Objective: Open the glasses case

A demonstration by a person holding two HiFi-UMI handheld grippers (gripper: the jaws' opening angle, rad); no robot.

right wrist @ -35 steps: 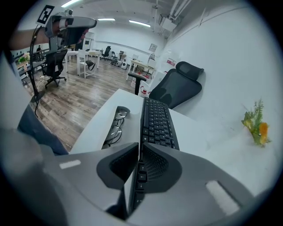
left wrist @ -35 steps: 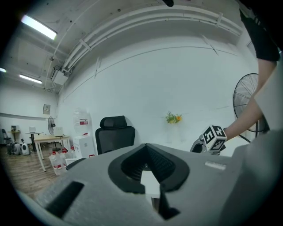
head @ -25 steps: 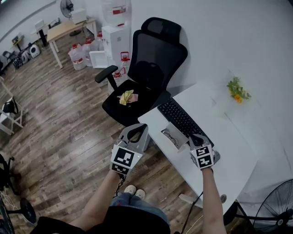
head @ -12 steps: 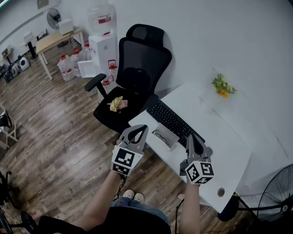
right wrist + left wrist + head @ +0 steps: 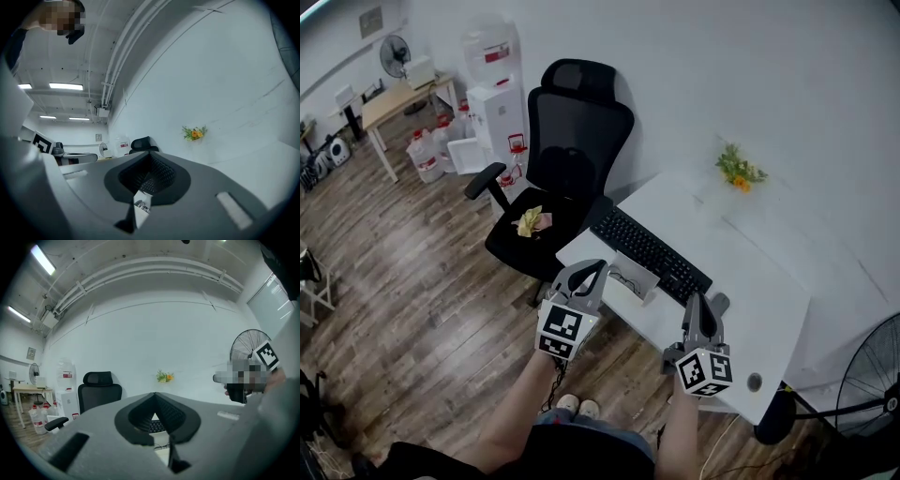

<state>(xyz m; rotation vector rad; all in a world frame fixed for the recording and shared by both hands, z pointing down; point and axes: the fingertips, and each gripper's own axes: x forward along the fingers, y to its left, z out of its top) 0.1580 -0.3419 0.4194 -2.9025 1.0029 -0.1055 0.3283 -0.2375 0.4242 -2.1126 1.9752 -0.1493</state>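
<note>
Grippers, two; glasses case (image 5: pixel 630 279), one; keyboard (image 5: pixel 652 251), one. Left gripper (image 5: pixel 589 271): jaws together, empty; the case lies open at the white desk's (image 5: pixel 750 281) near edge, just beside the keyboard; right gripper (image 5: pixel 697 302): jaws together, empty. Head view alone shows the case whole; right gripper view catches a sliver.

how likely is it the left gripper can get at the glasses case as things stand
Probably yes. The left gripper, jaws shut, hovers right beside the glasses case at the table's near edge, with nothing between them. The keyboard lies behind the case, out of the way.
</note>
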